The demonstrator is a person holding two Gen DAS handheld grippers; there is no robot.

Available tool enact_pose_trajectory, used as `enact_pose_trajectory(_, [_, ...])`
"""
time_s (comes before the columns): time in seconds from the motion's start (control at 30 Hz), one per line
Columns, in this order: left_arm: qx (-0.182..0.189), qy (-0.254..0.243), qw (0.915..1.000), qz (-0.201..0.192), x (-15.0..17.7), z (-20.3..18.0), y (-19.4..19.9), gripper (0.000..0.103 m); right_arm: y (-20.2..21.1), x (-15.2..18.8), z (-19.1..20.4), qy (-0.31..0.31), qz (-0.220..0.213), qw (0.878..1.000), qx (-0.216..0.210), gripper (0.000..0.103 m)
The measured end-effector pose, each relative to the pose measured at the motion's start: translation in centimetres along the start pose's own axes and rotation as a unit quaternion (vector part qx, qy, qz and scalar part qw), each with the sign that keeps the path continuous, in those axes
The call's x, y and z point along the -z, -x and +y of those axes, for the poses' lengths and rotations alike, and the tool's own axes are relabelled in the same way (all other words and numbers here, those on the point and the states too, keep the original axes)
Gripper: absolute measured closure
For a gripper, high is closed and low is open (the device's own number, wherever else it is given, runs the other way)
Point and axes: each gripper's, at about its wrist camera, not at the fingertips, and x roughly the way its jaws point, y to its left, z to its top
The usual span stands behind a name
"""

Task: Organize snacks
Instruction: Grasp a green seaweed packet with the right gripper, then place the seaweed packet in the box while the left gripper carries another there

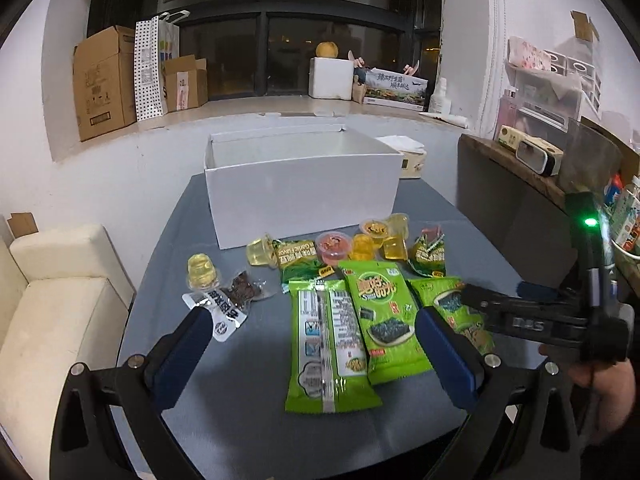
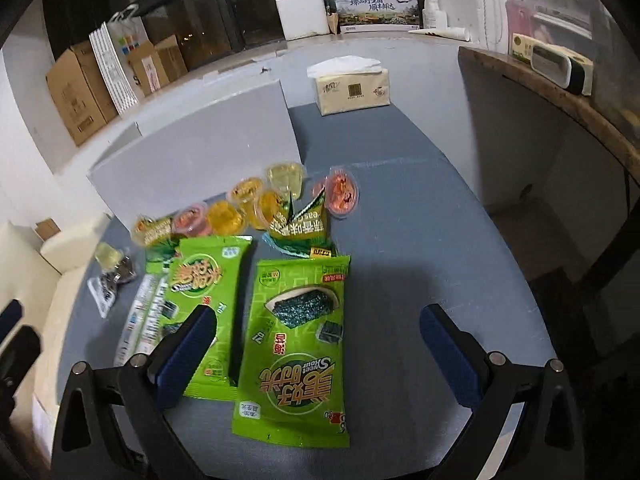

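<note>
On the grey-blue table (image 1: 248,408) an open white cardboard box (image 1: 300,196) stands toward the far edge, its inside bare as far as can be seen, with a beige pack of paper tissues (image 2: 352,90) just beside it nearer the far right corner. In front of the box the snacks lie loose in a rough band across the middle of the table: a cluster of small clear jelly cups (image 1: 376,240), yellow, orange and pink, two small green foil packets (image 1: 430,256) among them, and off to the left a lone yellow jelly cup (image 1: 202,272) touching a clear packet of dark dried meat (image 1: 228,300). Nearer the front edge three long green seaweed snack bags (image 1: 380,320) lie side by side, the leftmost turned printed-back up. The left gripper (image 1: 312,344) hangs over these bags with its blue-padded jaws spread wide and nothing clasped; the two left bags show between its fingers. The right gripper (image 2: 316,344) is likewise released at full spread, poised above the rightmost green bag (image 2: 296,344), which lies flat on the table between its blue pads (image 2: 448,356) without being pressed. A hand (image 1: 600,396) grips the right tool's handle at the right edge of the left wrist view.
</note>
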Motion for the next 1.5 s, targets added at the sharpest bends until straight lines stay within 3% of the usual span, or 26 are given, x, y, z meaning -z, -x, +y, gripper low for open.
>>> enact_pose_trajectory(0.33, [-0.008,0.008,0.9998,0.013,0.6,0.9,-0.2,0.000,-4.3,2.2,1.6,0.025,0.045,0.998,0.026,0.001])
enact_pose_trajectory(0.5, [-0.007,0.003,0.9998,0.018,0.8,0.7,-0.6,0.000,-4.3,2.8,1.8,0.050,0.026,0.997,0.053,0.031])
enact_pose_trajectory(0.67, [-0.005,-0.006,0.9997,0.023,0.8,-0.2,-1.2,0.000,-3.7,3.1,1.5,0.054,0.020,0.998,0.039,0.037])
enact_pose_trajectory(1.07, [0.033,-0.029,0.9972,0.060,-0.8,-5.0,-6.4,0.000,6.0,0.3,-1.0,0.051,-0.095,0.994,0.016,0.038])
enact_pose_trajectory(1.33, [0.008,-0.053,0.9941,0.094,-0.3,-9.7,-13.1,0.000,7.5,-0.9,-4.0,0.030,-0.116,0.993,0.014,0.038])
enact_pose_trajectory(1.5, [0.004,-0.034,0.9927,0.116,0.5,-10.1,-15.1,0.002,7.2,-0.3,-4.7,0.028,-0.111,0.993,0.007,0.038])
